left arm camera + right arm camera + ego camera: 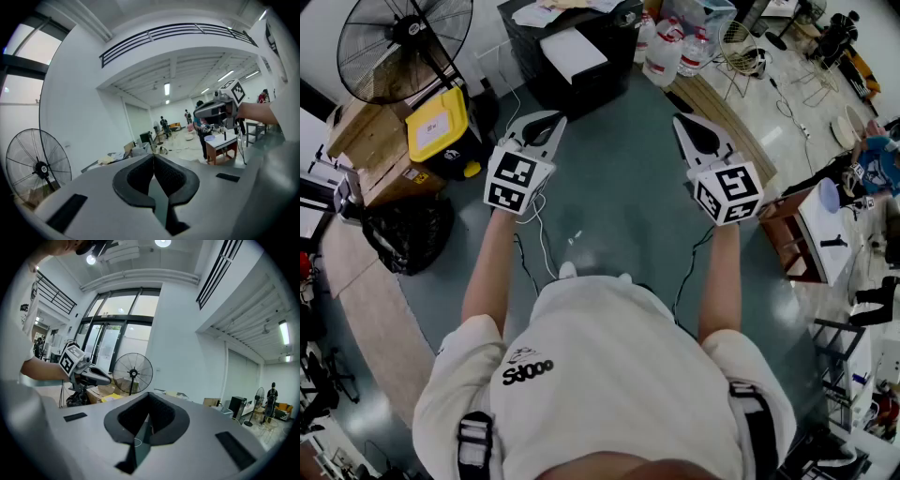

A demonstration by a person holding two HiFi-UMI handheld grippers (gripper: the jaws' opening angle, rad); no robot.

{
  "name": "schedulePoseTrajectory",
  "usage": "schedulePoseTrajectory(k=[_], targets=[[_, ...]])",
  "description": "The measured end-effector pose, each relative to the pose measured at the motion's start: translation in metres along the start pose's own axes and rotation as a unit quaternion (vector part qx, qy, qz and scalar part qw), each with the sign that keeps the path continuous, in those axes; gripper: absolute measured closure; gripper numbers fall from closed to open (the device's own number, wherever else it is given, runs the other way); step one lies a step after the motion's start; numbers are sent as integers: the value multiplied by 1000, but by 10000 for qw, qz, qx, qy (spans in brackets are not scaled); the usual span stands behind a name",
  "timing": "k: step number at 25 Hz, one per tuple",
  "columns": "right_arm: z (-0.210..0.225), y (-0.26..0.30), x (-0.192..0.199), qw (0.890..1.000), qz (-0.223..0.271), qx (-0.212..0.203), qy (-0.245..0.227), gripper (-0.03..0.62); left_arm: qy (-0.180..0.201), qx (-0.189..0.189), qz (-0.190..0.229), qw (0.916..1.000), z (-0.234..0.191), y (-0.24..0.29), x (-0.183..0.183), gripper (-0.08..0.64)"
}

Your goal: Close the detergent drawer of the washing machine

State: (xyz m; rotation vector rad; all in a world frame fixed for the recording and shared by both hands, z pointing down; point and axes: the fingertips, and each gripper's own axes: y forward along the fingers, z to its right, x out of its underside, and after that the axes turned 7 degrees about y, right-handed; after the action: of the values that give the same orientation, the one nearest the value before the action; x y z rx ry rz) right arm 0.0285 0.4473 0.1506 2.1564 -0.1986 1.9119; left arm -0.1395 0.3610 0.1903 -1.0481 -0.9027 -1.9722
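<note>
No washing machine or detergent drawer shows in any view. In the head view my left gripper and right gripper are held out side by side over the grey-green floor, both pointing away from me. Each has its black jaws pressed together with nothing between them. The left gripper view looks across the hall, with its own jaws shut and the right gripper at the right. In the right gripper view its jaws are shut too, and the left gripper hangs at the left.
A black cabinet stands straight ahead, with water jugs beside it. A floor fan, a yellow-lidded box, cardboard boxes and a black bag lie to the left. A wooden bench and tables stand at the right.
</note>
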Motion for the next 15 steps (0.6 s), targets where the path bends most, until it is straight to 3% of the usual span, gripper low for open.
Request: schedulePoseTrajectory(k=[6,15], targets=[[14,-4,12,9997,-128,176,-108,595,29,4,-37,10000,11,9,-5,541],[39,-26,19,9992,36,-305,270,595,-38,-127,-229,9997,45,30,-10,541]])
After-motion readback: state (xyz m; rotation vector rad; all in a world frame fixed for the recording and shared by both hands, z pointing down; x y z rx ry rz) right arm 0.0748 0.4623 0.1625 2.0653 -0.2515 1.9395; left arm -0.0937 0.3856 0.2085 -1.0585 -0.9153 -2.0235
